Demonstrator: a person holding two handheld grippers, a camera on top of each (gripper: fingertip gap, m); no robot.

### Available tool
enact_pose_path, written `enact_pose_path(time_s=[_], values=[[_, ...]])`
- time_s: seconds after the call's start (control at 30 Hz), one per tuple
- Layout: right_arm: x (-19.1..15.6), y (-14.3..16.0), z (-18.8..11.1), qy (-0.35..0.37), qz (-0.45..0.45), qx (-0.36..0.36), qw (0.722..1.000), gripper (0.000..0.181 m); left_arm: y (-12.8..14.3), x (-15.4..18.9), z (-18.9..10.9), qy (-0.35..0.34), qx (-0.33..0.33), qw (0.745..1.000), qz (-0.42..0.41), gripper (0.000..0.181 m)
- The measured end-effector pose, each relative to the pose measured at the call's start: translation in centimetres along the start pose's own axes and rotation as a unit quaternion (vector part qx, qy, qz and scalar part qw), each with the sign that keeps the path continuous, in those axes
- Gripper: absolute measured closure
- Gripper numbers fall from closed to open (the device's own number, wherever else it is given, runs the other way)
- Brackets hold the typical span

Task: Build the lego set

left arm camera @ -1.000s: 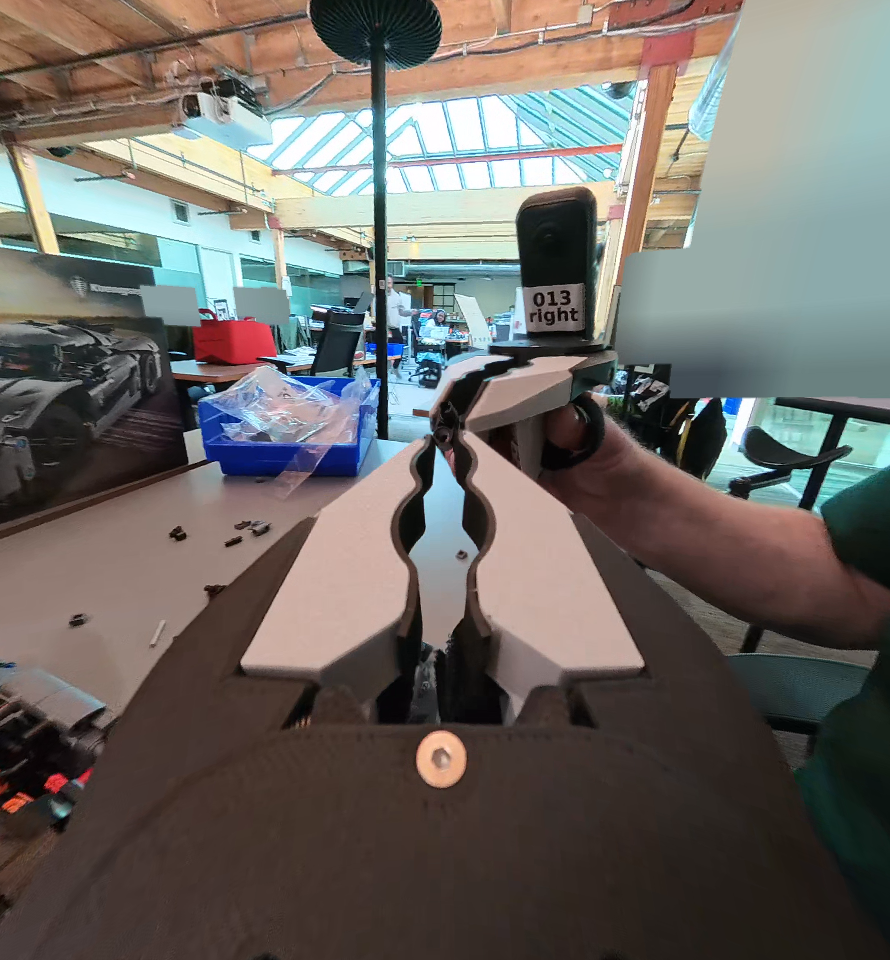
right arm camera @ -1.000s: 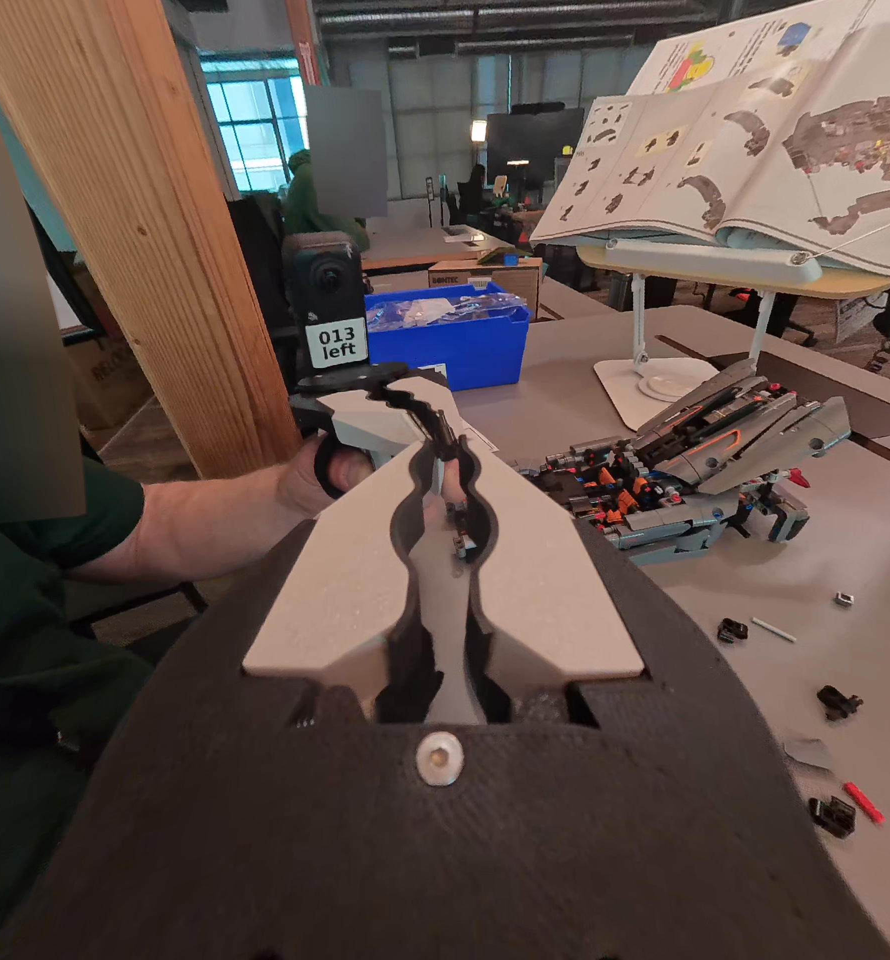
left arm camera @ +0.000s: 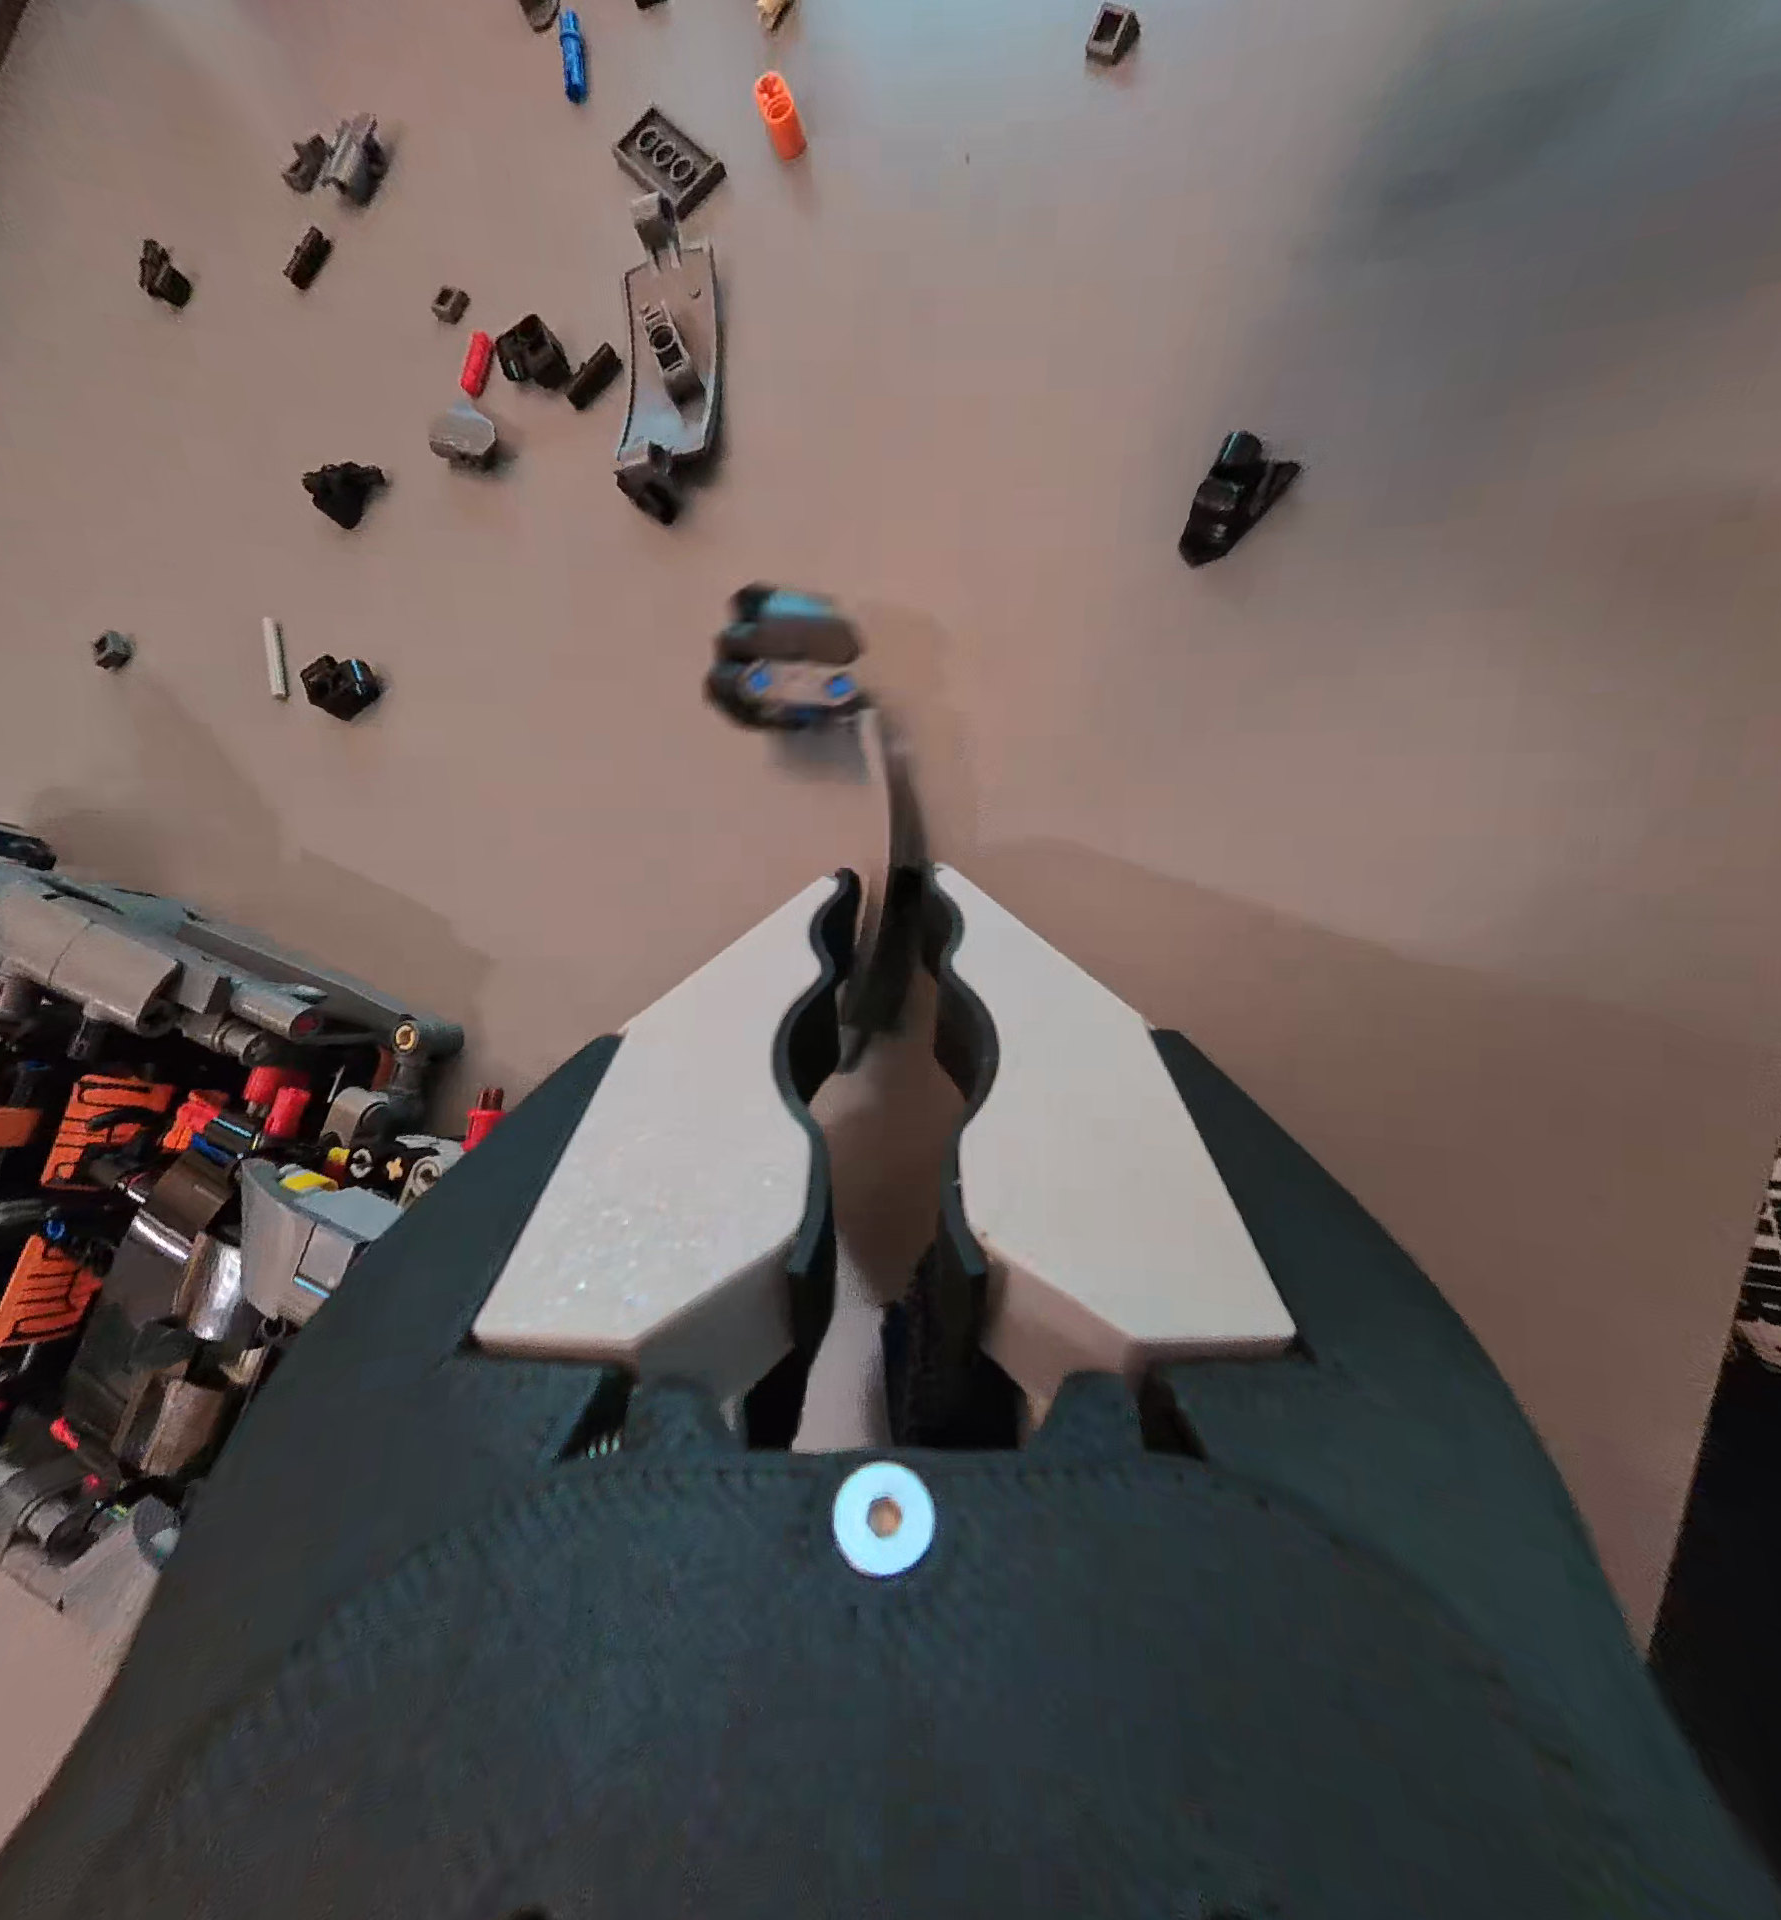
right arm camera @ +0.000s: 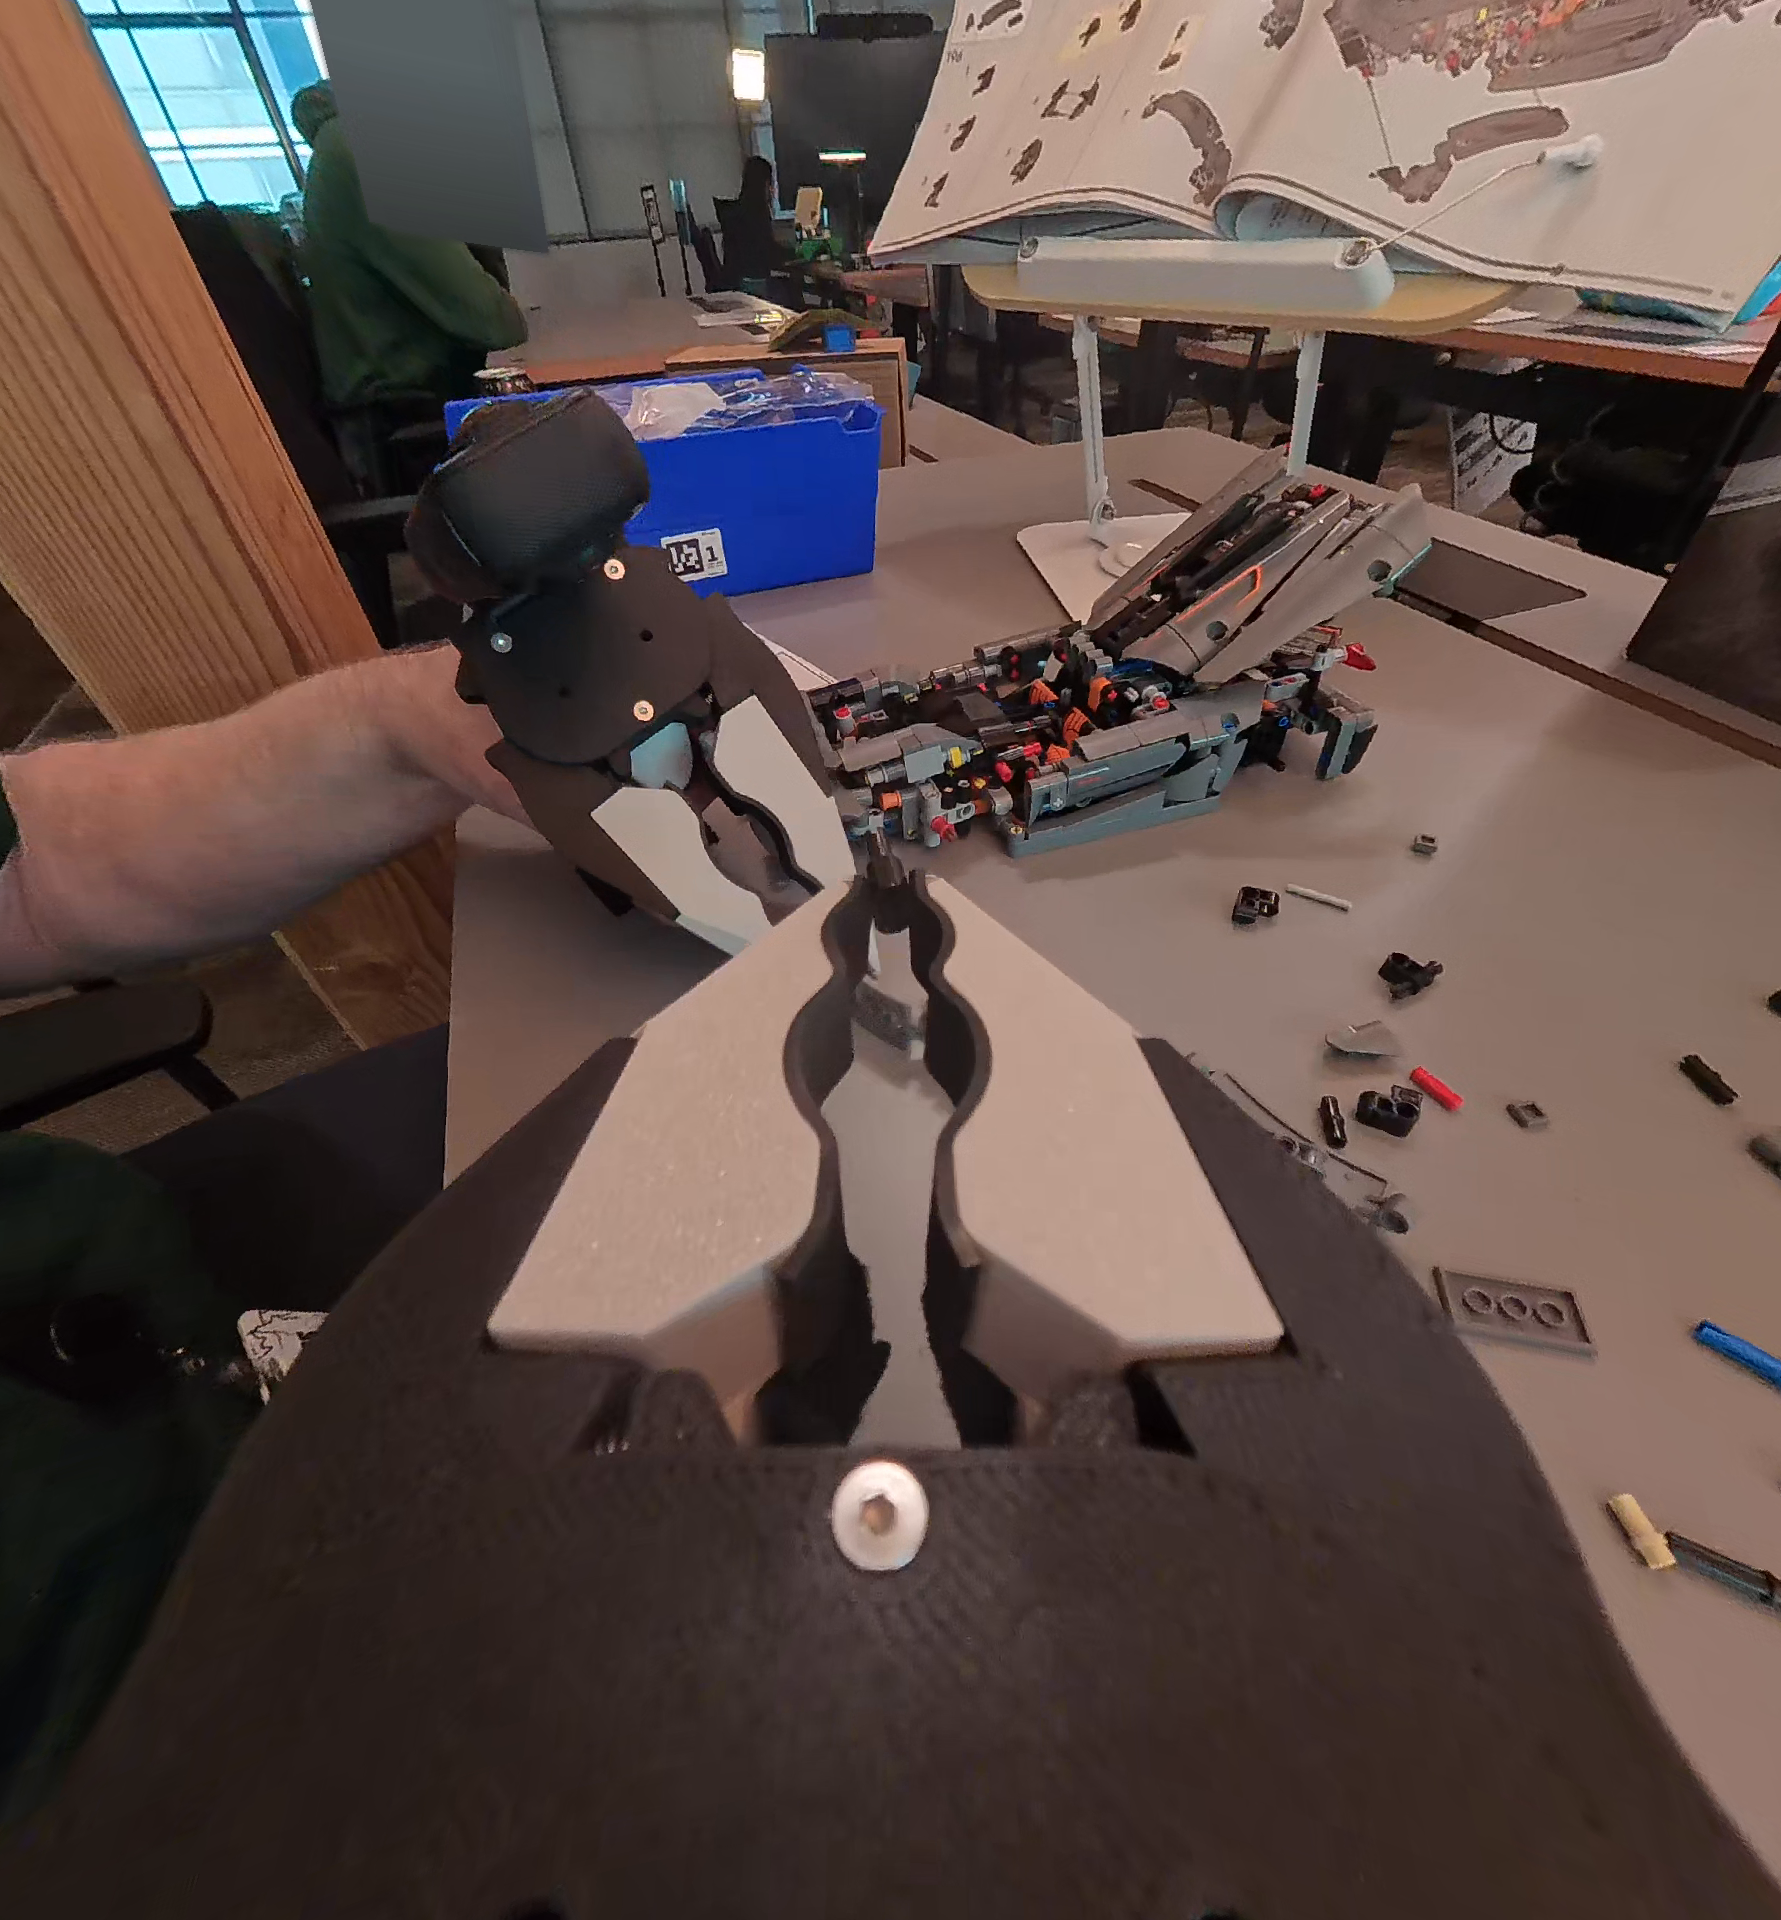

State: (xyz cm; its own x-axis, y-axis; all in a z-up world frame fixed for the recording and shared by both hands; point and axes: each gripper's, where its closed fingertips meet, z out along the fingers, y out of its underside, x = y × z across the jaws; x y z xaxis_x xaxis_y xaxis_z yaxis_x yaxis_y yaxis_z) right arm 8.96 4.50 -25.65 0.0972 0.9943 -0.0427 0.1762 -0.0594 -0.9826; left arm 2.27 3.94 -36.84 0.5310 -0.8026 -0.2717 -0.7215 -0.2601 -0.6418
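Pointing down at the pale grey counter (left arm camera: 1385,312), the left tongs (left arm camera: 891,883) are clamped on a thin dark curved Lego strip (left arm camera: 891,831) whose far end carries a blurred black-and-grey block with blue pins (left arm camera: 787,660). In the left wrist view, the partly built grey, black and orange Lego car (left arm camera: 138,1195) lies at the left edge, and loose dark, red, blue and orange pieces (left arm camera: 553,353) are scattered on the counter beyond.

In the right wrist view, a bare forearm (right arm camera: 190,810) reaches in from the left holding the left tongs beside a wooden post (right arm camera: 86,416). A blue plastic bin (right arm camera: 761,488) with clear bags stands behind. The right tongs (right arm camera: 891,894) are closed on a small black Lego piece (right arm camera: 886,883) at their tips. The car sits just beyond, an open instruction booklet on a white stand (right arm camera: 1281,156) above it, and more loose pieces lie at the right.
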Motion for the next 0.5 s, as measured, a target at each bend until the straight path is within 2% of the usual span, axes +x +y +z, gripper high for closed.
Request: enact_pose_path(time_s=[0.13,0.27,0.37,0.5], values=[[0.3,0.2,-0.3,0.001,0.003,0.006,1.0,0.176,-0.3,0.1,0.2,-0.009,-0.002,1.0,0.006,0.181],[0.6,0.6,-0.5,0.006,0.004,0.007,1.0,0.176,-1.0,0.1,0.2,-0.01,0.012,1.0,-0.002,0.181],[0.8,0.8,-0.7,0.011,0.0,0.007,1.0,0.176,-2.2,-0.2,-0.5,-0.007,0.049,0.998,-0.03,0.181],[0.7,0.8,-0.8,0.016,-0.008,0.006,1.0,0.176,-4.5,-0.3,-2.1,0.032,0.134,0.986,-0.093,0.181]])
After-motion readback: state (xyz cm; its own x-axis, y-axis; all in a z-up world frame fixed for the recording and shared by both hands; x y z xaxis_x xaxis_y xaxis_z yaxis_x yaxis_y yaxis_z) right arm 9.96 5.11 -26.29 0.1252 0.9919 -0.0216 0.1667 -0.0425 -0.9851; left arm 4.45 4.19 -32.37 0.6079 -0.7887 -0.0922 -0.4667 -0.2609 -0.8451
